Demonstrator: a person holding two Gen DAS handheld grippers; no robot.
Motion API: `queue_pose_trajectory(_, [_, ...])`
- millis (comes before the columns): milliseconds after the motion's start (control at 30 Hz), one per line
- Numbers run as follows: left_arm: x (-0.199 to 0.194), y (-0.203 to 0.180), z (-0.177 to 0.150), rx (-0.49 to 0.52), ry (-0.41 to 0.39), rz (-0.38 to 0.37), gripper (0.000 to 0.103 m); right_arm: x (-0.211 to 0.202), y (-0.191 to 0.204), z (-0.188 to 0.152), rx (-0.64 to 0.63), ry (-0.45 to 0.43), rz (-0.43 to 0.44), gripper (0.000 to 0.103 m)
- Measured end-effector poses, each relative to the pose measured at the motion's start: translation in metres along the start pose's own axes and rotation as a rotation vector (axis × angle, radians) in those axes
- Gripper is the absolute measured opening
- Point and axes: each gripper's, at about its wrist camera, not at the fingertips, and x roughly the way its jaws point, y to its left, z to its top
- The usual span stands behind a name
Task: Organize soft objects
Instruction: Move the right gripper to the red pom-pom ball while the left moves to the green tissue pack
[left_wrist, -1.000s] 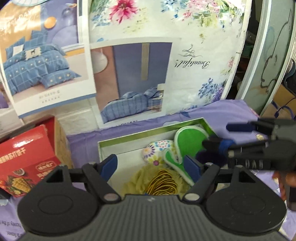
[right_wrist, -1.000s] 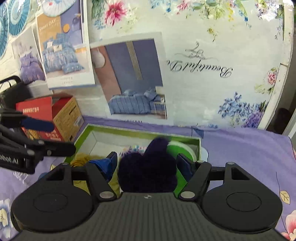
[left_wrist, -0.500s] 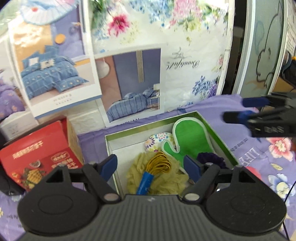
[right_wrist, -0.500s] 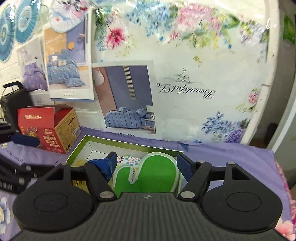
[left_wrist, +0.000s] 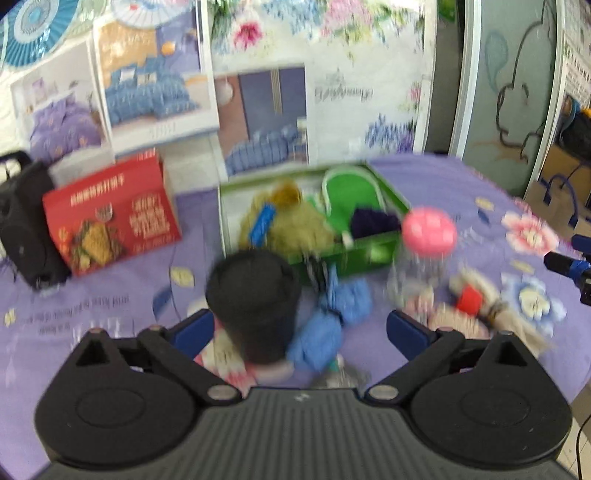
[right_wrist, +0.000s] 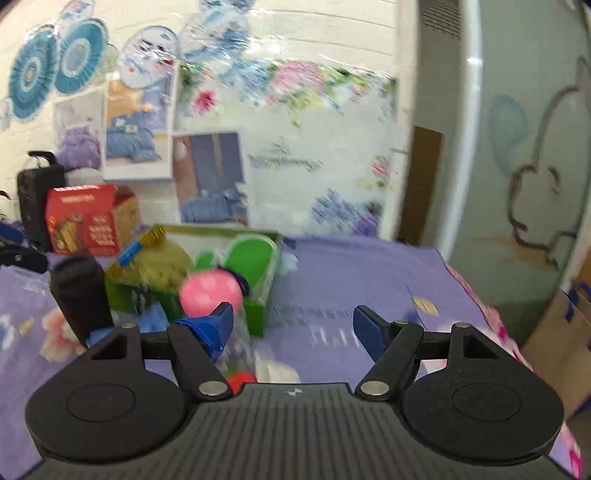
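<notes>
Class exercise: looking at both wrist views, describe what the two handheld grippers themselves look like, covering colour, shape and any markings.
Both look alike. The left gripper and the right gripper each have a black ribbed body with a small pale mark at its centre, two rounded black lobes with a circular recess, angled black link bars with silver pivot pins, and blue pads on the fingers. No cables, hands or sleeves are visible.

The right gripper, jaws apart with nothing between them, hangs over a purple floral bedsheet, while at ten o'clock a green box holds a green mitt and yellow loofah, a pink-lidded jar in front of it.
</notes>
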Motion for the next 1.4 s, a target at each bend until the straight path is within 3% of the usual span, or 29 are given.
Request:
queue_pose_trajectory(133, [0.018, -0.016, -0.049, -0.064, 0.101, -0.015, 0.099, 0.0, 0.006, -0.04, 0.036, 0.063, -0.028, 0.057])
queue_pose_trajectory(233, [0.03, -0.024, -0.069, -0.08, 0.15, 0.025, 0.099, 0.012, 0.014, -0.047, 0.001, 0.089, -0.033, 0.057])
queue_pose_trajectory(333, [0.041, -0.023, -0.072, -0.095, 0.177, 0.051, 0.099, 0.031, 0.015, -0.045, -0.037, 0.116, -0.004, 0.057])
queue_pose_trajectory(667, [0.077, -0.025, -0.067, -0.072, 0.233, 0.081, 0.099, 0.109, 0.002, -0.053, -0.039, 0.351, 0.074, 0.058])
queue_pose_trajectory(833, [0.095, -0.025, -0.062, -0.051, 0.25, 0.086, 0.099, 0.111, -0.006, -0.056, -0.038, 0.352, 0.094, 0.058])
queue_pose_trajectory(933, [0.099, -0.022, -0.061, -0.053, 0.258, 0.079, 0.099, 0.109, -0.023, -0.055, -0.058, 0.356, 0.051, 0.059])
queue_pose_trajectory(1067, [0.101, -0.016, -0.064, -0.078, 0.272, 0.076, 0.099, 0.098, -0.048, -0.048, 0.019, 0.34, 0.006, 0.059])
queue_pose_trajectory(1133, [0.099, -0.015, -0.063, -0.089, 0.269, 0.077, 0.099, 0.084, -0.044, -0.039, 0.01, 0.284, 0.005, 0.059])
queue_pose_trajectory(1267, [0.093, -0.018, -0.06, -0.071, 0.249, 0.091, 0.099, 0.06, -0.024, -0.016, -0.021, 0.135, 0.087, 0.059])
queue_pose_trajectory(1400, [0.089, -0.018, -0.061, -0.068, 0.244, 0.087, 0.099, 0.081, -0.002, -0.007, -0.09, 0.145, 0.153, 0.059])
